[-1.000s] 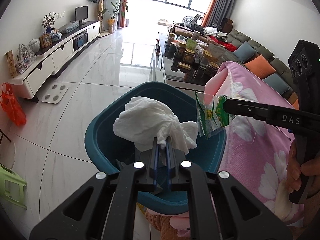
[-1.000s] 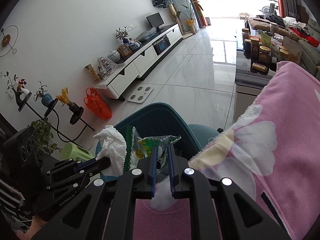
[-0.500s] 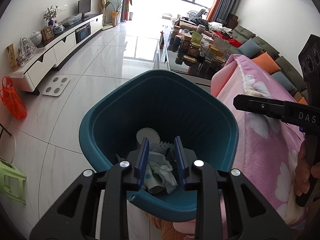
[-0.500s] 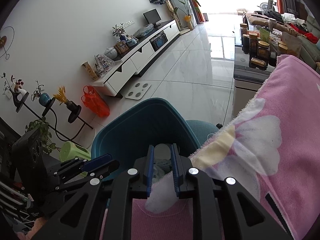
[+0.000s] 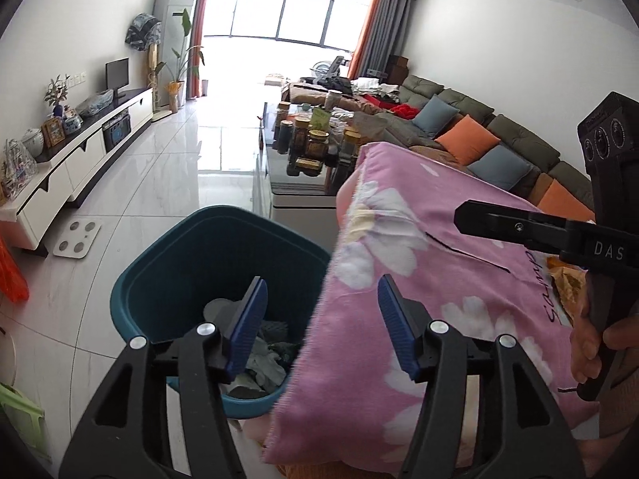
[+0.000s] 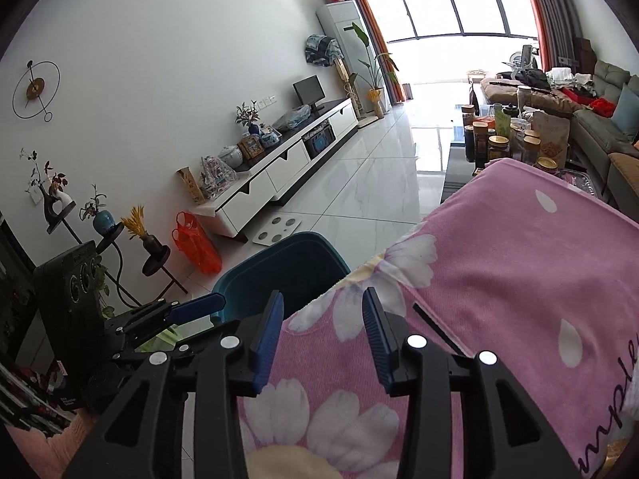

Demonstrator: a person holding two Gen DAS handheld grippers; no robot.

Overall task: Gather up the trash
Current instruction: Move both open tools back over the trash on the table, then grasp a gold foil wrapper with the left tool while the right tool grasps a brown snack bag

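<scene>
Crumpled trash [image 5: 259, 363] fills the smooth, rounded-square teal plastic bin [image 5: 159, 263].

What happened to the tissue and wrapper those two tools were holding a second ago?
Both were let go into the bin. The left tool and right tool have just been opening, nothing between their jaws, and drew back toward the pink cloth. The bin stayed put.

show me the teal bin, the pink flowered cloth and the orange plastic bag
teal bin [image 5: 167, 257]: left wrist view, on its inner back wall
pink flowered cloth [image 6: 519, 279]: right wrist view, on a plain pink stretch near its middle
orange plastic bag [image 6: 195, 245]: right wrist view, on the bag's body
</scene>
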